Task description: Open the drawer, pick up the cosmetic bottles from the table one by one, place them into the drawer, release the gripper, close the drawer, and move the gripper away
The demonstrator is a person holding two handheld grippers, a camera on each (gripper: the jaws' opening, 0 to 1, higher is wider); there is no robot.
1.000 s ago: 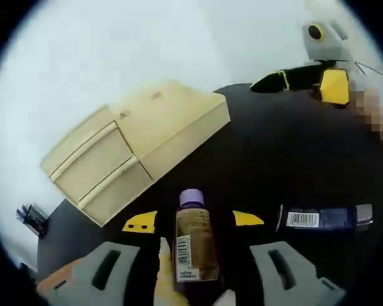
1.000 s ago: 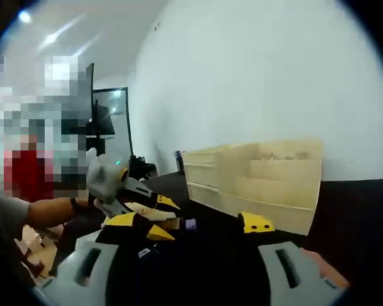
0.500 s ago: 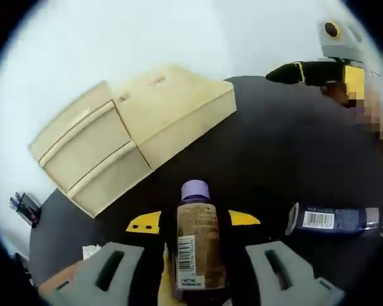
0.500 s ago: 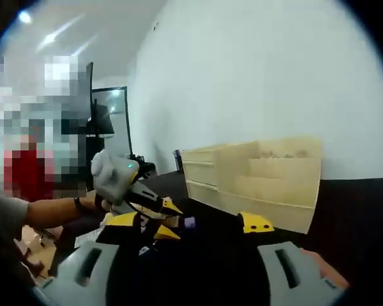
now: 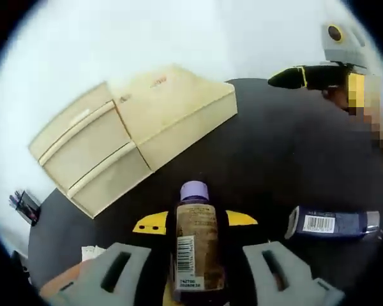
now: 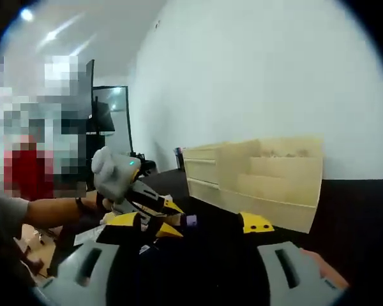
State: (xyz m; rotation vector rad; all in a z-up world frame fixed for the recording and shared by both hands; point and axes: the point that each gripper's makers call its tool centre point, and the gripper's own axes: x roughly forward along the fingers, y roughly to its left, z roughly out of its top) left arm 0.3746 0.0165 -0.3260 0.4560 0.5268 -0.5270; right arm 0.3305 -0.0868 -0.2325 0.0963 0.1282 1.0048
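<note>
The purple-capped bottle (image 5: 195, 245) stands upright between the yellow-tipped jaws of the left tool (image 5: 195, 221), which close narrowly against its sides; past its cap the black table (image 5: 274, 166) runs bare up to the pale wooden drawer unit (image 5: 131, 137), whose two drawer fronts sit flush and shut ahead and to the left. A dark blue bottle (image 5: 332, 223) lies on its side on the table just right of this tool, apart from it. The right tool (image 6: 195, 224) holds its jaws wide with nothing between them, the drawer unit's stepped side ahead of it and the left tool close by its left jaw.
</note>
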